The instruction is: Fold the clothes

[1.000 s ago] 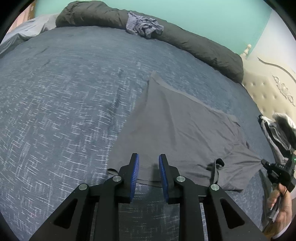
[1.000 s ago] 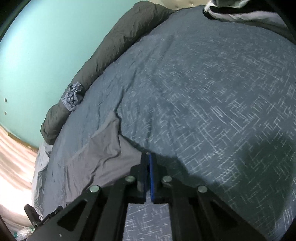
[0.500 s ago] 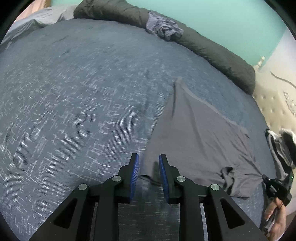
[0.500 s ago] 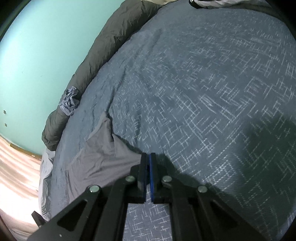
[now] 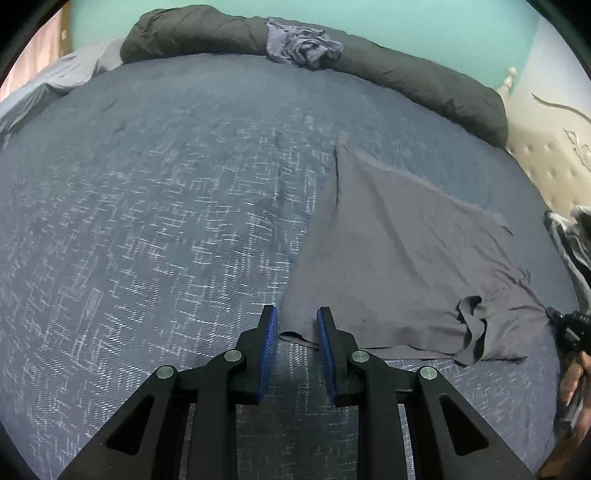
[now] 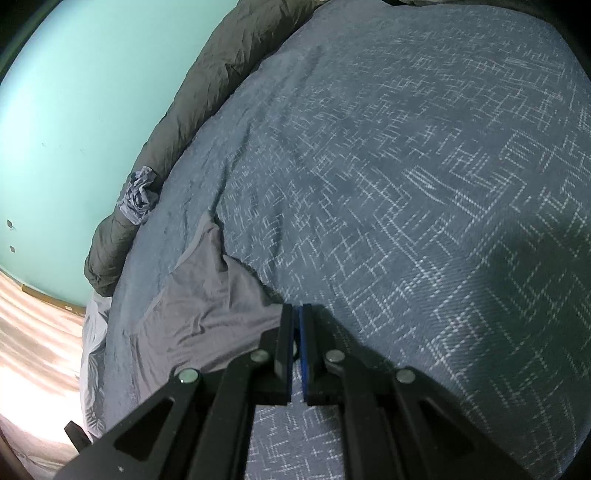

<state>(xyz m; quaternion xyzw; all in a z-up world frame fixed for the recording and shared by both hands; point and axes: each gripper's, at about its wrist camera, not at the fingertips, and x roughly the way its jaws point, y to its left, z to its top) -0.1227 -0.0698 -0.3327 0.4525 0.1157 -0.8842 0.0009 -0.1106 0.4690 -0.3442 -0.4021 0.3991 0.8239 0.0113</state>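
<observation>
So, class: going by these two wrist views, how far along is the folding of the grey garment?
Done: the grey garment lies spread on the blue bedspread, mostly flat.
In hand: the right gripper is shut on one corner; the left gripper is open at the near corner.
Left: no fold shows yet, and a bunched patch remains.

A home bedroom. A wide bed (image 5: 147,229) under a blue cross-hatched bedspread fills the left wrist view. A rolled dark grey duvet (image 5: 406,70) lies along its far edge from 11 to 2 o'clock, against a mint-green wall (image 5: 424,22). A cream tufted headboard (image 5: 554,166) stands at 3 o'clock.
</observation>
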